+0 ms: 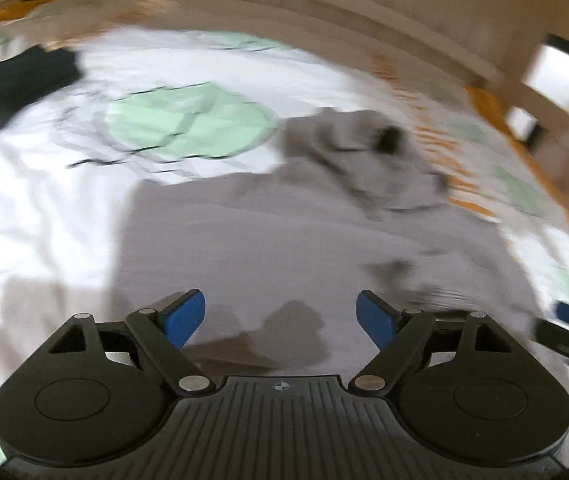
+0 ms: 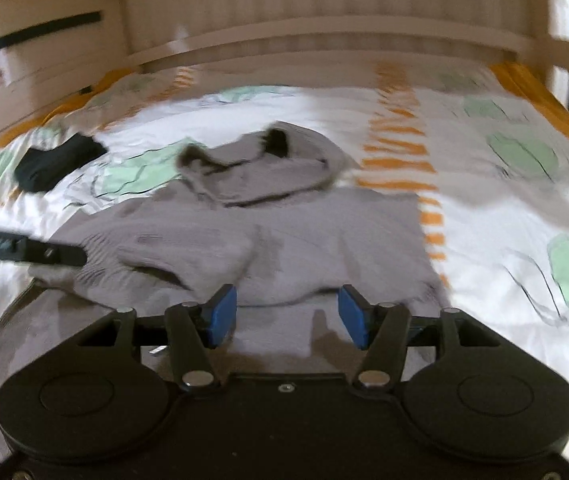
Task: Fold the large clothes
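A large grey hooded sweatshirt [image 1: 284, 240] lies on the bed, its hood [image 1: 364, 152] at the far end. In the right wrist view the sweatshirt [image 2: 324, 240] is spread out with the hood [image 2: 260, 168] crumpled at the top and a sleeve [image 2: 156, 260] folded across the body. My left gripper [image 1: 281, 320] is open and empty, just above the grey cloth. My right gripper [image 2: 287, 318] is open and empty over the sweatshirt's near edge. The left gripper also shows in the right wrist view [image 2: 24, 250], at the left edge. Both views are blurred.
The bed cover [image 2: 504, 220] is white with green and orange patches. A dark folded garment [image 2: 56, 162] lies at the far left of the bed; it also shows in the left wrist view [image 1: 16, 84]. A wooden bed frame [image 2: 324, 40] runs along the back.
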